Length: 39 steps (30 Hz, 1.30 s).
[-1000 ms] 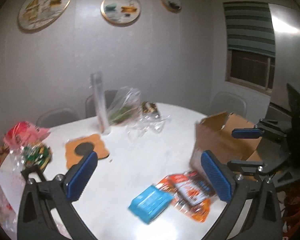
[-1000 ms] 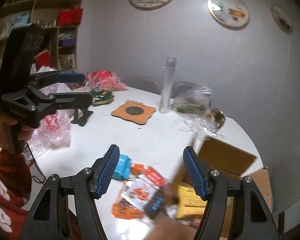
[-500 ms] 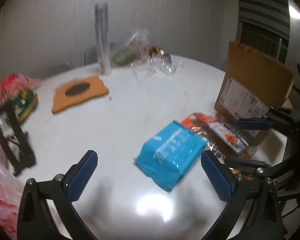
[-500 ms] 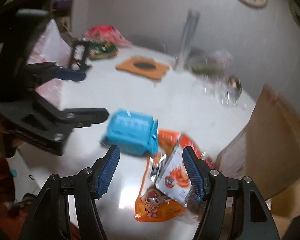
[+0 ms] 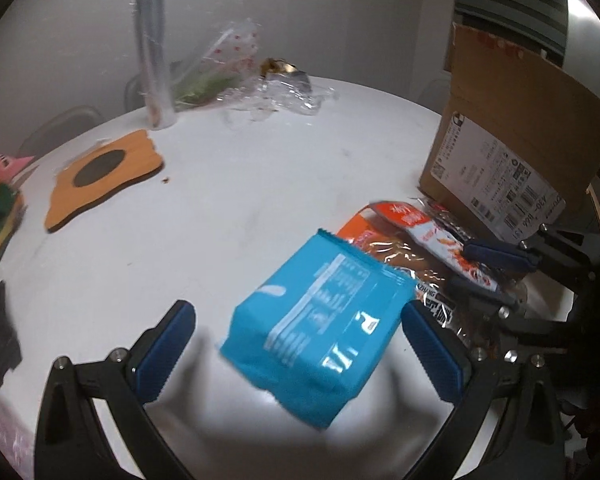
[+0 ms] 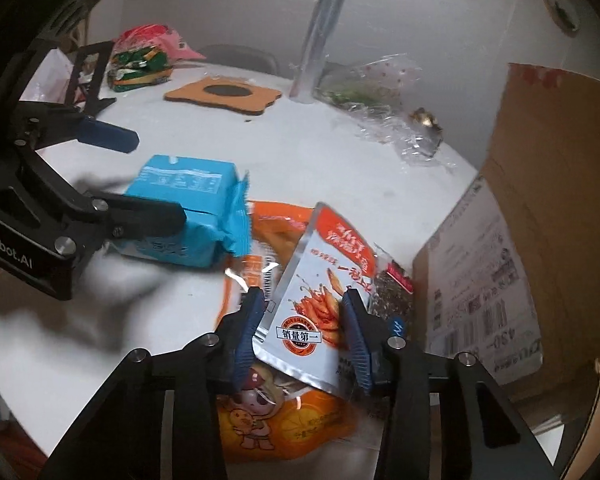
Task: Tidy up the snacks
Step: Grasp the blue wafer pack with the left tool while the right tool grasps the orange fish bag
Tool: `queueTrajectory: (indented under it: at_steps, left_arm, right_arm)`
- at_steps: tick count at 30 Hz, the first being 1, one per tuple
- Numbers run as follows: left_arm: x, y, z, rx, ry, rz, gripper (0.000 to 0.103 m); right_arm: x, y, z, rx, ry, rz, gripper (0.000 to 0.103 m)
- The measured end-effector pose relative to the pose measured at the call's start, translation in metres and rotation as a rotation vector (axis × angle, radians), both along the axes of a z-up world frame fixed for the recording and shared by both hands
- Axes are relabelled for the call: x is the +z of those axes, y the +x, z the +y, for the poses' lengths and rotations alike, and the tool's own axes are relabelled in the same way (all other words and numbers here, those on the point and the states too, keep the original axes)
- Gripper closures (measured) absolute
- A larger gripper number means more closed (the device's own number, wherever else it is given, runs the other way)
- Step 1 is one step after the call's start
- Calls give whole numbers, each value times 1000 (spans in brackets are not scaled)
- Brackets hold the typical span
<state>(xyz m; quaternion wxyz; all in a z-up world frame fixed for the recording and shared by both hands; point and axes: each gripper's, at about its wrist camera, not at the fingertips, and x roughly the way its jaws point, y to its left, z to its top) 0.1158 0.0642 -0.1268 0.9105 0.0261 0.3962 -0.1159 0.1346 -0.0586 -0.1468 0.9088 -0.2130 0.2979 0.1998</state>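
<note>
Since half a second ago both tongs have dropped closer to the snacks, and the right pair has narrowed around a packet.

From the left wrist, the left tongs [image 5: 296,336] stand spread wide, released, with the blue snack pack [image 5: 320,320] between the pads and closer to the right one; whether it touches is unclear. Beyond its far right corner lie the orange snack bag [image 5: 384,244] and the white chili-strip pouch [image 5: 440,236], with the right tongs [image 5: 488,272] coming in from the right over that pouch. A cardboard box [image 5: 520,160] stands farther right, its inside hidden here.

From the right wrist, the right tongs [image 6: 304,328] are clenched partway on either side of the white chili-strip pouch [image 6: 320,300], pads at its edges, though a firm grip cannot be confirmed. This view alone shows a dark seed packet [image 6: 392,296] just right of the pouch and the cartoon figure on the orange snack bag [image 6: 268,416] underneath.

Ahead on the white counter [image 6: 228,148] sit an orange mat [image 6: 224,96], a clear tube [image 6: 318,40] and crumpled plastic wrap [image 6: 384,96].
</note>
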Motion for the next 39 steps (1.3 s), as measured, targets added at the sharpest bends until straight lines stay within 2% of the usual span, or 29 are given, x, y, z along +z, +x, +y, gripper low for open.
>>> queueTrajectory:
  at_steps: [4,7,10,13,17,20,22,23,24,25,26,29,32,34,39]
  left_arm:
    - [-2,6,-3,-40,-7,24,1]
    - [-5,6,-3,-45,8,33,6]
    - [-8,3,-4,-45,9,53,17]
    - [-9,-5,-3,-26,33,46,23]
    - [-8,-22,4,13,22,47,26]
    - [-9,-39,9,49,13,45,27]
    - [-9,-48,11,67,9,46,27]
    - [-8,-51,11,75,11,38,27]
    - [-7,-52,11,77,13,30,26]
    - [-7,-52,11,78,15,24,26]
    - [-7,-50,11,78,11,22,26]
    - [-8,-41,11,78,-7,26,26]
    - [-9,-32,11,78,-20,31,26]
    - [-9,-27,10,79,-19,31,26]
    - [-11,-20,14,77,-56,50,26]
  right_arm:
    - [1,-4,-2,-27,10,-39,92]
    - [2,-8,-2,-40,9,-76,97]
    - [9,-11,-6,-38,28,-94,99]
    - [18,-16,-7,-12,49,-93,99]
    - [30,-29,0,46,41,-112,99]
    - [33,-35,4,105,69,-60,99]
    - [33,-36,3,106,86,-48,98]
    - [33,-36,1,96,98,-51,96]
    - [33,-34,0,76,102,-53,82]
    - [32,-30,-2,48,102,-58,63]
    - [31,-27,-4,31,108,-62,55]
    - [23,-17,-5,-8,115,-59,52]
    - [15,-8,1,-22,71,-69,53]
    - [7,-2,5,-39,42,-68,57]
    - [3,7,0,-103,26,-81,77]
